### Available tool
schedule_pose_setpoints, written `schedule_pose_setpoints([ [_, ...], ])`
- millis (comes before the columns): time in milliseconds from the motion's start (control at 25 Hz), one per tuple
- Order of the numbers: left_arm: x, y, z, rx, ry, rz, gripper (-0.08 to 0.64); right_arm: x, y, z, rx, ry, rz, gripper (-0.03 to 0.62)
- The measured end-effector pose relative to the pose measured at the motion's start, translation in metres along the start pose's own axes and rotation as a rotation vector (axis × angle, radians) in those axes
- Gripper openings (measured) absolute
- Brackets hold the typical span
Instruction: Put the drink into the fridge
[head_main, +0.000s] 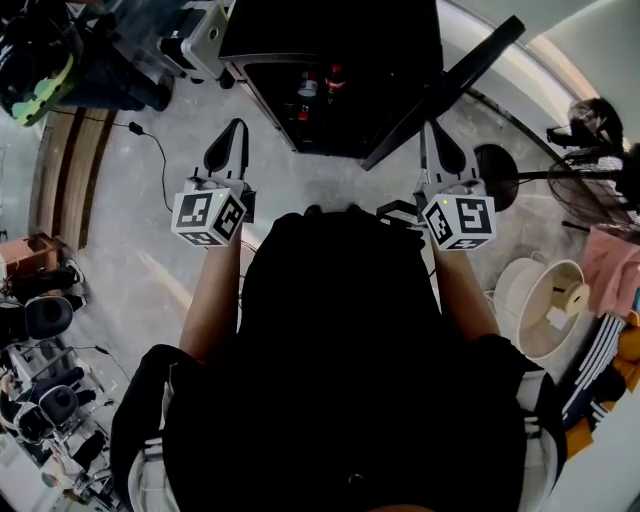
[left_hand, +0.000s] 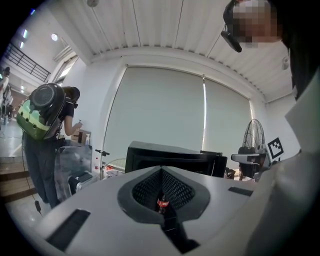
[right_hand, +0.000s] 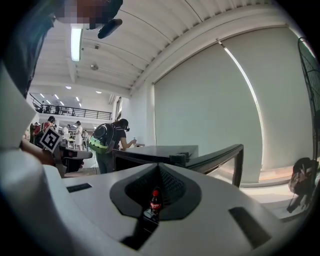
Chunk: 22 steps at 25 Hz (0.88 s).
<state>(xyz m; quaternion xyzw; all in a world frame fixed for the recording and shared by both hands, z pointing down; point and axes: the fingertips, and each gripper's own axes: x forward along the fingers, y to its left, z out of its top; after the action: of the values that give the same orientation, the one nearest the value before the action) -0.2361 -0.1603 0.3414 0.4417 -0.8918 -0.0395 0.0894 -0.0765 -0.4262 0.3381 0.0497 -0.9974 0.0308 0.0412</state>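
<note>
The black fridge (head_main: 330, 60) stands on the floor ahead of me with its door (head_main: 440, 90) swung open to the right. Cola bottles (head_main: 308, 88) with red labels stand inside it. My left gripper (head_main: 234, 135) and right gripper (head_main: 438, 145) are held side by side just short of the fridge, each shut with nothing between its fingers. In the left gripper view the shut left gripper (left_hand: 161, 169) points at the fridge (left_hand: 170, 159), and a cola bottle (left_hand: 163, 204) shows far off through the slit. The right gripper view shows the shut right gripper (right_hand: 159, 166) and a bottle (right_hand: 155, 202) the same way.
A person with a green backpack (left_hand: 42, 112) stands at a counter left of the fridge. A standing fan (head_main: 600, 130) and a white bucket (head_main: 545, 305) are at the right. A cable (head_main: 160, 150) runs over the floor at the left, with clutter (head_main: 45, 330) beyond.
</note>
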Motion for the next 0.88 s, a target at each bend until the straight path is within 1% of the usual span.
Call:
schedule_pose_setpoints([
  [240, -0.002, 0.005, -0.002, -0.011, -0.001, -0.004, 0.014, 0.000, 0.004, -0.006, -0.021, 0.019, 0.019, 0.021],
  [560, -0.004, -0.005, -0.010, -0.021, 0.008, -0.018, 0.014, -0.002, 0.002, -0.013, -0.008, 0.037, 0.018, 0.021],
  [880, -0.002, -0.001, -0.015, -0.032, 0.020, -0.010, 0.014, 0.003, 0.000, -0.016, -0.003, 0.045, 0.023, 0.021],
])
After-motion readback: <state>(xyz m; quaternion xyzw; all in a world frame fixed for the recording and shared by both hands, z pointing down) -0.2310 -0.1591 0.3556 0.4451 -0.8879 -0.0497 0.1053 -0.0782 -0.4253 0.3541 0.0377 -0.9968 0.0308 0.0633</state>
